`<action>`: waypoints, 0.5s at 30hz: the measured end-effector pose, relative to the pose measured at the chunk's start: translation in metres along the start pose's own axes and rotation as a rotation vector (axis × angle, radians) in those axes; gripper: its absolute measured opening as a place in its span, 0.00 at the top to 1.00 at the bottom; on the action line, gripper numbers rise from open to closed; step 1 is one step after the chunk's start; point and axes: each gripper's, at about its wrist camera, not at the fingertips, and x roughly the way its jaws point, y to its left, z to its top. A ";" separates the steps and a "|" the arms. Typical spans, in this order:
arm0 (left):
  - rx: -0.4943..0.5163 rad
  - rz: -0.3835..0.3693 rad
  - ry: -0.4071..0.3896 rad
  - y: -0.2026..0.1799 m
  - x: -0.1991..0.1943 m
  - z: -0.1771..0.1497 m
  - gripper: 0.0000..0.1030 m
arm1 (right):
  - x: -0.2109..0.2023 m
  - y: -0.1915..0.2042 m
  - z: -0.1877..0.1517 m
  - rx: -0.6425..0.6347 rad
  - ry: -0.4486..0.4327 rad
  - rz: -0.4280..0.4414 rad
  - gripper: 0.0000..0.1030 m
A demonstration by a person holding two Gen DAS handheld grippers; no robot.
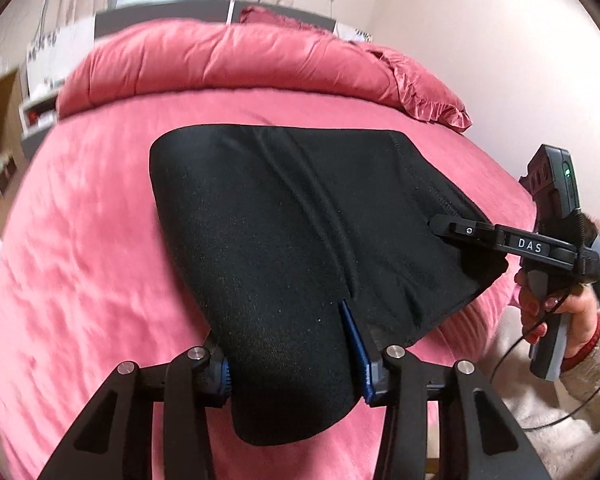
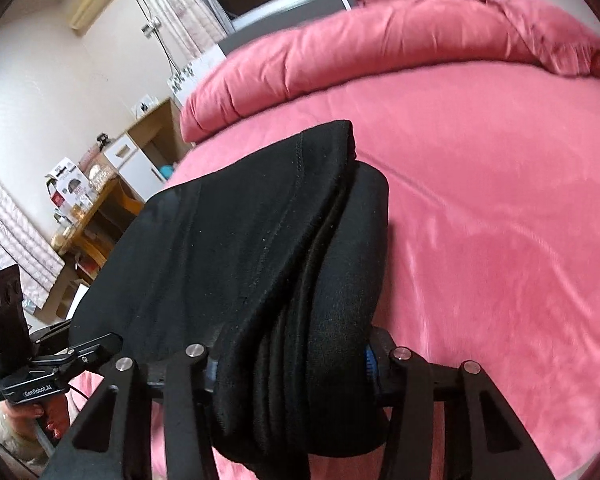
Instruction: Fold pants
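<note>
The black pants (image 1: 284,216) are folded into a thick bundle held above the pink bed. My left gripper (image 1: 296,364) is shut on the near edge of the pants; cloth bulges between its blue pads (image 1: 357,344). My right gripper shows in the left wrist view (image 1: 455,230), shut on the right corner of the pants. In the right wrist view the pants (image 2: 236,248) fill the middle, and my right gripper (image 2: 292,364) is shut on several stacked layers. My left gripper (image 2: 100,344) grips the pants' left edge there.
The pink bed sheet (image 1: 92,240) spreads under the pants, with a rolled pink duvet (image 1: 228,60) and pillow (image 1: 423,92) at the far end. A wooden shelf with boxes and bottles (image 2: 88,208) stands left of the bed. The wall (image 1: 499,40) is on the right.
</note>
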 end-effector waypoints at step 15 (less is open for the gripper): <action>-0.017 0.085 -0.061 0.046 0.056 0.071 0.55 | 0.071 0.005 0.086 -0.052 -0.081 -0.001 0.52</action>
